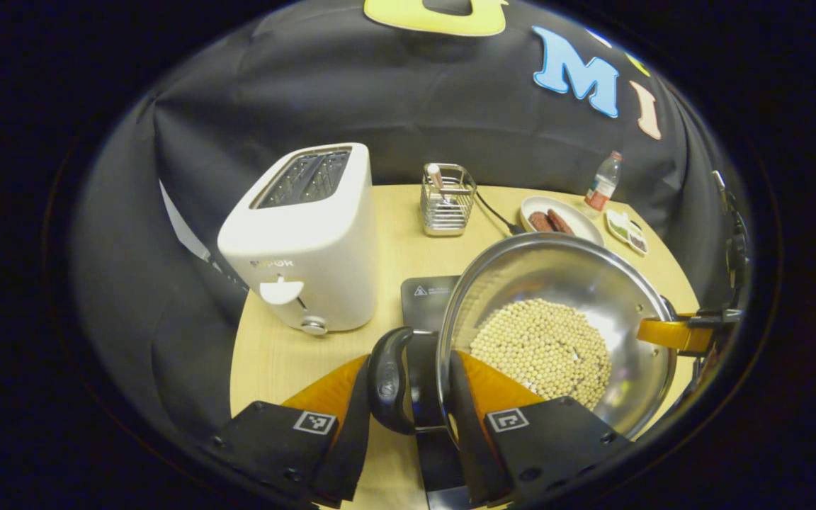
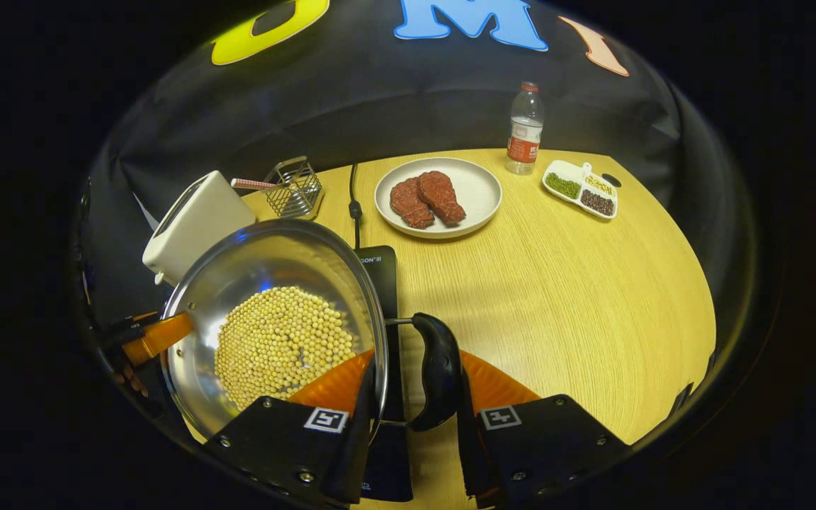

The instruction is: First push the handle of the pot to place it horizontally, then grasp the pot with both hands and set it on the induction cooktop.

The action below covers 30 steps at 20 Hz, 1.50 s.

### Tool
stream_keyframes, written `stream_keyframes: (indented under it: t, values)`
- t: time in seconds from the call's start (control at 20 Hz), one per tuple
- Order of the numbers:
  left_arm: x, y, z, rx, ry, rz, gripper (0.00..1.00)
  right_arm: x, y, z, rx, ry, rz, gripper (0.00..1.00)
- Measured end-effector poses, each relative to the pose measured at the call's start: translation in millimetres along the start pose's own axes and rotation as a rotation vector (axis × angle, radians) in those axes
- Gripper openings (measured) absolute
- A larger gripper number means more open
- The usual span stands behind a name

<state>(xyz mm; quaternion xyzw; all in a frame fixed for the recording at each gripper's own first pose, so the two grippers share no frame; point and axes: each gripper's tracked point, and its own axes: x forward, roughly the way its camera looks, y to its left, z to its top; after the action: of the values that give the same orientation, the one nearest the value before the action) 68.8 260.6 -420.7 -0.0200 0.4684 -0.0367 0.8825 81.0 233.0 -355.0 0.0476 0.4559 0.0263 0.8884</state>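
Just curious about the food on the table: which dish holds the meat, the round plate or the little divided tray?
The round white plate holds the two meat patties. The divided tray beside the bottle holds small beans instead.

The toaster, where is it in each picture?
Left gripper view: the white toaster stands big at the left, beside the pot.
Right gripper view: the toaster is small at the far left, behind the pot's rim.
Shared landmark: the wire basket stands just right of it in both.
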Motion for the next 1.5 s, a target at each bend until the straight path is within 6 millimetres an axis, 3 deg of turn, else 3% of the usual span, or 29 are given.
stream_keyframes:
  t: [0.15, 0.45, 0.5, 0.65, 0.7, 0.75, 0.9, 0.95, 1.2, 1.35, 1.5]
  values:
    - [-2.0, 4.4, 0.2, -0.016, 0.0, 0.001, 0.63, 2.8, 4.9, 2.0, -0.004, -0.007, 0.0, 0.53]
    - [-0.7, 8.1, 2.1, -0.023, -0.015, 0.005, 0.6, 4.7, 7.0, 4.8, -0.009, -0.025, 0.013, 0.53]
    - [2.0, 8.2, 2.3, -0.031, -0.021, 0.009, 0.64, 4.8, 8.0, 5.9, -0.007, -0.03, 0.019, 0.48]
    - [-6.7, 14.2, 12.4, -0.033, -0.072, 0.03, 0.68, 1.5, 5.9, 11.3, -0.024, -0.057, 0.023, 0.6]
    - [-13.3, 16.3, 17.9, -0.043, -0.089, 0.034, 0.72, -5.2, 4.7, 17.2, -0.038, -0.084, 0.022, 0.63]
    - [-21.5, 14.7, 21.1, -0.057, -0.105, 0.038, 0.88, -10.0, 4.5, 24.0, -0.05, -0.111, 0.023, 0.76]
    - [-45.6, 10.5, 37.8, -0.093, -0.172, 0.043, 0.92, -33.7, 1.4, 40.1, -0.065, -0.191, 0.049, 0.9]
    - [-56.7, 4.1, 43.2, -0.097, -0.197, 0.043, 0.91, -44.4, -2.8, 46.8, -0.072, -0.22, 0.054, 0.94]
    - [-126.9, -51.3, 85.6, -0.1, -0.374, 0.05, 0.96, -111.5, -23.8, 78.2, -0.076, -0.376, 0.094, 0.94]
    - [-185.1, -107.3, 121.9, -0.147, -0.54, 0.019, 0.95, -161.6, -48.6, 104.5, -0.083, -0.485, 0.102, 0.94]
    - [-229.5, -154.1, 142.3, -0.163, -0.621, 0.005, 0.95, -216.0, -78.2, 131.7, -0.084, -0.597, 0.096, 0.94]
